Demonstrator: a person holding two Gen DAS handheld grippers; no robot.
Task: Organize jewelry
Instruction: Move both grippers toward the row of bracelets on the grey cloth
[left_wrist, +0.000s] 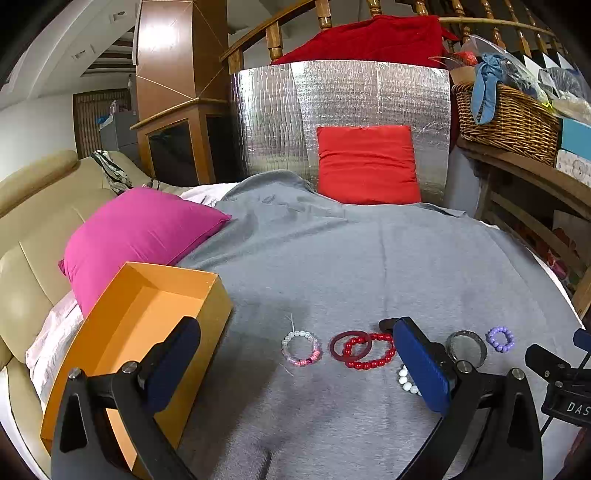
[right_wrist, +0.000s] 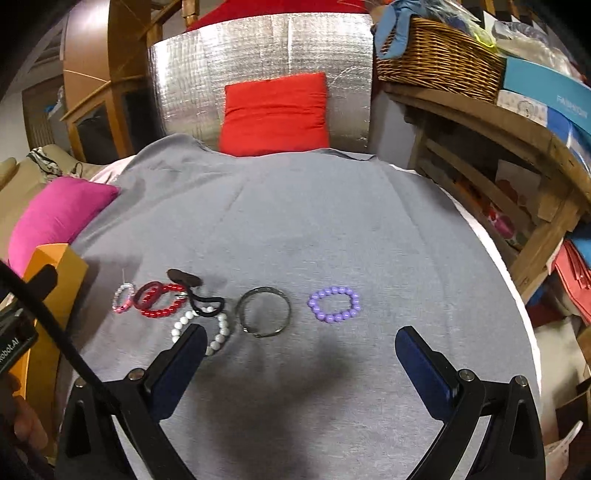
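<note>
**Bracelets laid out, box waiting**

While both tools hover above the grey cloth (right_wrist: 295, 229), nothing is gripped: the left gripper (left_wrist: 295, 365) is spread wide with only bare cloth between its pads, and the right gripper (right_wrist: 299, 362) is equally released. Ahead of the left gripper lie a pale pink bracelet (left_wrist: 301, 349) and a red bracelet (left_wrist: 369, 350) overlapping a dark red ring (left_wrist: 350, 345); the orange box (left_wrist: 140, 325) sits open just beside its left finger. Ahead of the right gripper rest a metal bangle (right_wrist: 263, 312) and, further right, a purple bracelet (right_wrist: 334, 304); near its left finger a white bracelet (right_wrist: 201, 328) lies tangled with a black hair tie (right_wrist: 207, 306).

The likely step is a first pick. Taking a free-lying piece, such as the purple one, should go easiest: straddle one side of the loop, pinch across the beads, and lift straight up so neighbours stay undisturbed. The overlapping red pair risks coming up together.
</note>
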